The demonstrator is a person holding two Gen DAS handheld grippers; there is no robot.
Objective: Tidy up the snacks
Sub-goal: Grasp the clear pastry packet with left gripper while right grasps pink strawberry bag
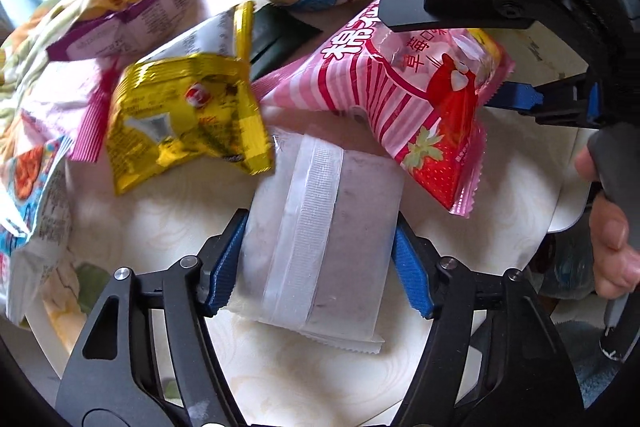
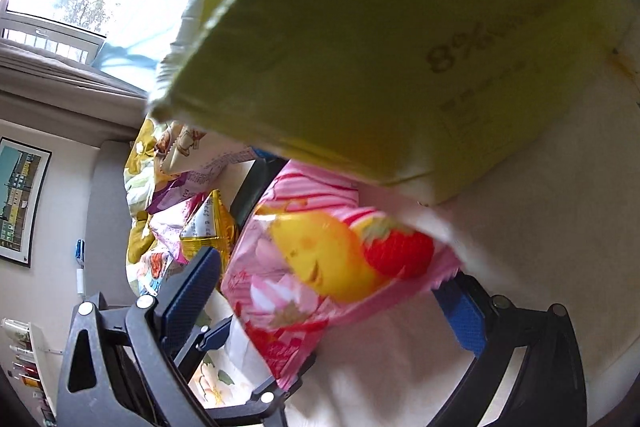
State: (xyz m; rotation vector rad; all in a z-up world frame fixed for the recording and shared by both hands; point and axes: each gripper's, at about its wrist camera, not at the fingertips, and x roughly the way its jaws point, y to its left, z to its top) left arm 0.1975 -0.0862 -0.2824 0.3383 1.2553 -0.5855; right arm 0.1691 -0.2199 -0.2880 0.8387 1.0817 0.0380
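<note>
Left wrist view: left gripper (image 1: 320, 263) squeezed onto a see-through snack pack (image 1: 320, 227) lying on the white table (image 1: 160, 227), pink strawberry bag (image 1: 400, 95) just past it, caught between the right gripper (image 1: 448, 51) fingers, no telling if pinched.

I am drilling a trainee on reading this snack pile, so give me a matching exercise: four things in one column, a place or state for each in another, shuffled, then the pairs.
Things:
1. frosted white packet with purplish filling
2. pink striped strawberry packet
3. crinkled yellow foil packet
4. green cardboard box

Places or states:
A. fills the upper half of the right wrist view
B. between the left gripper's blue pads
C. lying left of the frosted packet
D. at the right gripper's fingers

Pairs: 1-B, 2-D, 3-C, 4-A
</note>
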